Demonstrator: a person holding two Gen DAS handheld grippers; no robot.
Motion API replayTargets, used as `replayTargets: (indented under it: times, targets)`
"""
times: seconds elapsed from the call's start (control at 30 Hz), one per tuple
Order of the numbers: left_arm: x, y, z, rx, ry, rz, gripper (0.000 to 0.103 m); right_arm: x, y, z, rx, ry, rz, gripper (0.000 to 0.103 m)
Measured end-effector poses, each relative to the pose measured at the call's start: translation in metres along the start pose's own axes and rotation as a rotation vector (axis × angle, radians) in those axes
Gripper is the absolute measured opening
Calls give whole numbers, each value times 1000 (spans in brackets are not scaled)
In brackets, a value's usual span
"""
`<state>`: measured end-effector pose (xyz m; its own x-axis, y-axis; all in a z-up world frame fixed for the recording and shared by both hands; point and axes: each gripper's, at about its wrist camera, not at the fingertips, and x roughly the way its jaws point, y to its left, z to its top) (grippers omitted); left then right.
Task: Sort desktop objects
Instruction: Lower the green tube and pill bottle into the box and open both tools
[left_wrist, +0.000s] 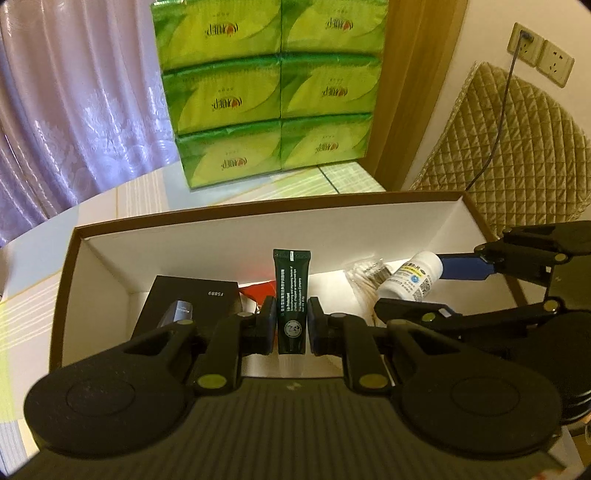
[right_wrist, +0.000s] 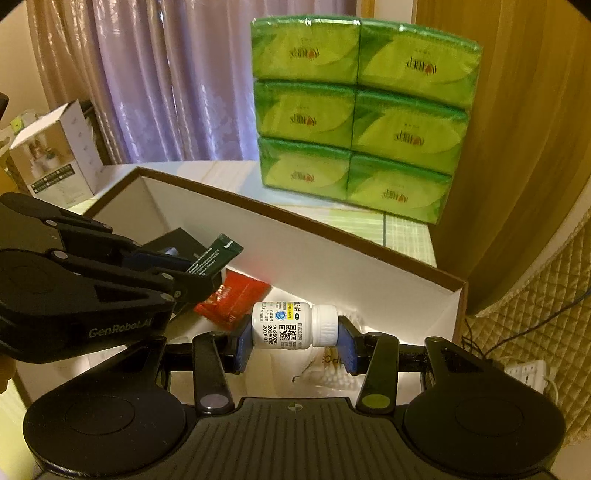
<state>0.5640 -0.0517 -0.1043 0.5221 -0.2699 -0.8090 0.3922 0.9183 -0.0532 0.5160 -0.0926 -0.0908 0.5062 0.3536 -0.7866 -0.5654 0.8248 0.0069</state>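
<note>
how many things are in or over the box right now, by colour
black: 1, the flat box
dark green: 1, the tube held by the left gripper
white: 2, the pill bottle held by the right gripper and the cotton swab bag
red: 1, the packet
blue-grey: 1, a small item on the black box
total: 6

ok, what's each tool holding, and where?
Left tool: dark green tube, gripped across its cap end. Right tool: white pill bottle, clamped end to end.
</note>
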Motion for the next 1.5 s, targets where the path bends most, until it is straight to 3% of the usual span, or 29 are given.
replayTargets:
  times: [0.57,0.93,1.2,1.3,1.37,1.5]
  targets:
    - [30,15,6,-29,40,28,14,23,-7,0,19,41,-2,44]
    - [13,28,8,-43,2,64,29,35,-3,3,27,32,8,44]
    - [3,36,5,-55,-7,97,48,31,-3,6,54,-32,17,46]
    - [-6,38,2,-59,-22,97,62,21,-5,4,63,-42,18,58]
    - [-13,39,-1,-69,-36,92,67,11,-5,1,66,-58,21,75]
    - [-31,38,-9,-77,-60,89,78,-12,-3,-10,75,-80,32,93]
